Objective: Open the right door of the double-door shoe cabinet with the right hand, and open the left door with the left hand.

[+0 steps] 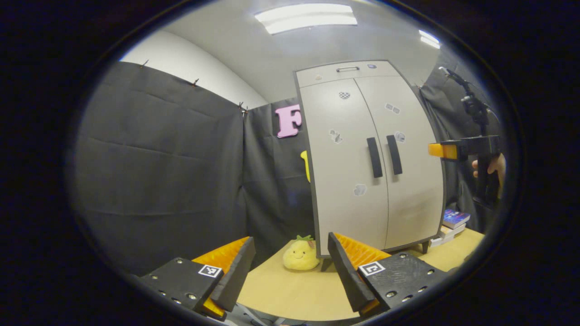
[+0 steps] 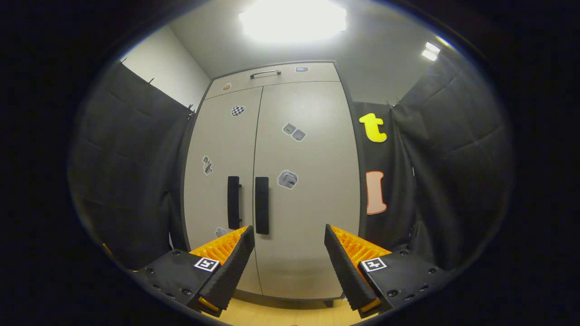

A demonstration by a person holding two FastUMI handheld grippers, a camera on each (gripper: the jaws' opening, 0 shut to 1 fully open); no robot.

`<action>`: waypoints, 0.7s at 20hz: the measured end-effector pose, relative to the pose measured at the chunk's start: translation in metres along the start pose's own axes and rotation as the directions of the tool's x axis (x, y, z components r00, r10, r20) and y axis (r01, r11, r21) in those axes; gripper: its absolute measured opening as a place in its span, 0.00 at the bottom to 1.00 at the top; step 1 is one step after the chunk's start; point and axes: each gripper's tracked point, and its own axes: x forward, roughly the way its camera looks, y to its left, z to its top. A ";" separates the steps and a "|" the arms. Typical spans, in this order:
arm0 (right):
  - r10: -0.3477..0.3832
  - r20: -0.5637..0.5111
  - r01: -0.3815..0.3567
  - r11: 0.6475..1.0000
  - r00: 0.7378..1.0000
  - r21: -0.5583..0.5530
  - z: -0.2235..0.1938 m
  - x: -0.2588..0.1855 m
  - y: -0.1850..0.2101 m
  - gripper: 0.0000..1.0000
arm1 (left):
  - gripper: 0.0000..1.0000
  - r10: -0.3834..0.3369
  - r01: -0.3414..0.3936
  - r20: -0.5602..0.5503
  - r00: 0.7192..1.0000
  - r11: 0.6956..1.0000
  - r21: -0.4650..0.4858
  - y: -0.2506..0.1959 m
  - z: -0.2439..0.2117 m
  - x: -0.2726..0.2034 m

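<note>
A tall pale grey double-door shoe cabinet (image 1: 362, 149) stands on the wooden table, both doors closed. Its two dark vertical handles, the left handle (image 1: 374, 157) and the right handle (image 1: 394, 154), sit side by side at the middle seam. My left gripper (image 1: 290, 267) is open, low and well short of the cabinet, with nothing between its fingers. In the right gripper view the cabinet (image 2: 276, 181) looms close, with the left handle (image 2: 233, 202) and right handle (image 2: 262, 204) just above my open right gripper (image 2: 287, 258). The right gripper (image 1: 437, 150) also appears beside the cabinet, held by a hand (image 1: 491, 167).
A yellow plush toy (image 1: 301, 255) lies on the table (image 1: 294, 294) by the cabinet's left foot. A stack of books (image 1: 451, 224) rests to the cabinet's right. Black cloth walls close in on both sides. A drawer with a small handle (image 2: 265, 72) tops the cabinet.
</note>
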 end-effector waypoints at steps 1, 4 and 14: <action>0.009 -0.001 -0.009 1.000 1.000 0.020 0.001 0.006 0.005 0.96 | 0.93 0.010 -0.010 -0.003 1.000 1.000 0.001 0.004 -0.001 -0.001; 0.014 0.008 -0.014 0.999 1.000 0.035 0.006 0.026 0.015 0.97 | 0.93 0.039 -0.039 -0.010 0.999 0.999 0.000 0.018 -0.005 -0.007; 0.025 -0.020 -0.024 1.000 1.000 0.009 0.012 0.097 0.043 0.96 | 0.93 0.103 -0.103 -0.049 0.994 0.995 -0.009 0.049 -0.023 -0.016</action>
